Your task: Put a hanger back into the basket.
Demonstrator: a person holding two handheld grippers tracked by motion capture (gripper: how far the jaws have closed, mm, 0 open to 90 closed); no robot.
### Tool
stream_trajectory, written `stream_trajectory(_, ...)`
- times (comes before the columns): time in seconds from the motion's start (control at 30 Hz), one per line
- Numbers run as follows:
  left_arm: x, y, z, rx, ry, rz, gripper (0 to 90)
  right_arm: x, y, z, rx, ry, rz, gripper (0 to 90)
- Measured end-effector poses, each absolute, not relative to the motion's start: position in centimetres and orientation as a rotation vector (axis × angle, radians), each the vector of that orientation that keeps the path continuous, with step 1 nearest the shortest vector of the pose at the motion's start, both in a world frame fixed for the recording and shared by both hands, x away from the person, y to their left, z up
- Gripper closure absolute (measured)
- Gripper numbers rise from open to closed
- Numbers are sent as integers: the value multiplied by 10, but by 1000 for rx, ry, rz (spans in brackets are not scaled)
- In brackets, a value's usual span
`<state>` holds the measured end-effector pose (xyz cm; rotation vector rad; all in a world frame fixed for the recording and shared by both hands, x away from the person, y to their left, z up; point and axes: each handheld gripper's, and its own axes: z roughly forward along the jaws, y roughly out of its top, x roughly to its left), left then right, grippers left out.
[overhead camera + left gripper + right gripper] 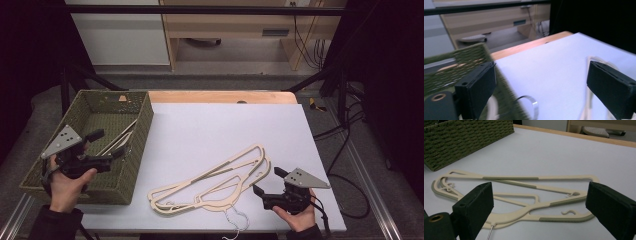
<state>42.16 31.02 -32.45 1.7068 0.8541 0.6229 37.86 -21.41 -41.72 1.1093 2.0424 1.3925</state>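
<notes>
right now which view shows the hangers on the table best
The high view: both cream hangers lie whole on the white table, overlapping, hooks toward the near edge. The right gripper view shows them close between open jaws, partly hidden. The left gripper view catches a blurred sliver.

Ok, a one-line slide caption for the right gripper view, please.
Open right gripper poised low over two overlapping cream hangers on the white table, woven basket behind.
</notes>
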Motion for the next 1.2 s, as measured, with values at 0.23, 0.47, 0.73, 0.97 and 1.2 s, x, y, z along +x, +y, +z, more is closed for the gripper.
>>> stream_trajectory(0.23, 402, 270, -337, 1666, 799, 551, 68, 378, -211, -418, 1106, 2060, 1403, 85)
stream_trajectory(0.47, 395, 239, -360, 1716, 762, 474, 72, 378, -206, -423, 1101, 2095, 1389, 87)
stream_trajectory(0.73, 393, 217, -386, 1787, 760, 424, 71, 378, -193, -431, 1099, 2152, 1367, 101)
stream_trajectory(0.97, 394, 208, -399, 1837, 766, 440, 71, 374, -174, -444, 1119, 2226, 1334, 138)
stream_trajectory(1.2, 395, 210, -406, 1836, 763, 412, 88, 367, -159, -456, 1132, 2302, 1286, 194)
